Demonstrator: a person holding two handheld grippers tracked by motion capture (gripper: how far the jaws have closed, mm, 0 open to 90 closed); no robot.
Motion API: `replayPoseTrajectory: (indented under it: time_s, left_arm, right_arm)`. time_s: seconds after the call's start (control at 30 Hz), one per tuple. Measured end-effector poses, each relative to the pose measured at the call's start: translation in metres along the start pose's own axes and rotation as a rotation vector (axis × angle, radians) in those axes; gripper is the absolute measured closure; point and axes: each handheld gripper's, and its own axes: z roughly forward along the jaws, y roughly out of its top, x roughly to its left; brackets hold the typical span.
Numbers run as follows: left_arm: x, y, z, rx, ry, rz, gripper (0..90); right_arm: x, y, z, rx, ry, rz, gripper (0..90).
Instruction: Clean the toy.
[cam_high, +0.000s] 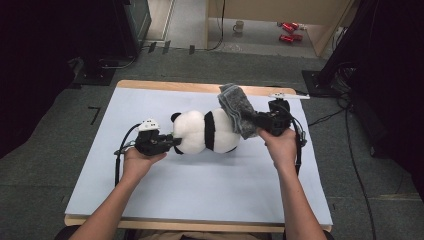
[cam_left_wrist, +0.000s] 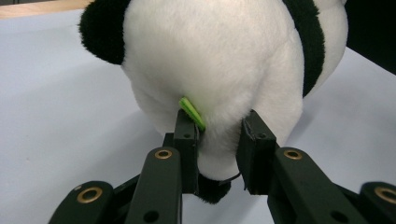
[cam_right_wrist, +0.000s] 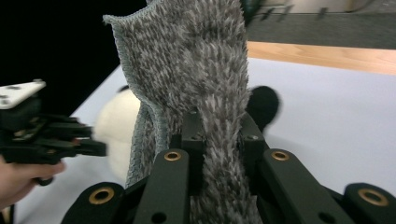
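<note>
One panda (cam_high: 205, 131) pinched in left tongs (cam_high: 176, 142); one grey cloth (cam_high: 237, 109) clamped in right tongs (cam_high: 256, 121)

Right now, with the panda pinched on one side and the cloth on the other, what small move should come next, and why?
Probably carry the fuzzy grey cloth leftward over the black-and-white plush panda. The right tongs grip the cloth at the toy's far end, while the left tongs pinch its near end, steadying it.

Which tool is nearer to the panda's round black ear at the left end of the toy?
Left. The left tool pinches the plush panda at that end, just below the ear. The right tool is at the opposite end, gripping the grey cloth.
</note>
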Motion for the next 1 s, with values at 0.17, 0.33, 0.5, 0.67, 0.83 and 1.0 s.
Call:
replayPoseTrajectory:
  time_s: [0.17,0.33,0.5,0.67,0.83,1.0]
  left_arm:
    - [-0.004,0.001,0.000,-0.005,-0.002,0.011,72.3]
    - [-0.007,0.002,0.000,-0.011,0.000,0.018,72.4]
    - [-0.010,0.002,0.000,-0.012,0.009,0.032,72.3]
    - [-0.013,0.003,0.000,-0.010,0.015,0.049,72.3]
    - [-0.012,0.003,0.000,-0.003,0.010,0.047,72.5]
    - [-0.007,0.003,-0.001,-0.001,0.006,0.025,72.6]
  right_arm:
    - [0.019,-0.003,0.019,0.040,0.047,-0.032,78.7]
    - [0.034,-0.011,0.040,0.060,0.128,-0.042,78.7]
    - [0.061,-0.023,0.069,0.102,0.186,-0.084,78.4]
    - [0.076,-0.034,0.090,0.157,0.184,-0.124,77.6]
    - [0.064,-0.034,0.090,0.187,0.127,-0.129,78.6]
    - [0.043,-0.028,0.071,0.180,0.052,-0.117,79.1]
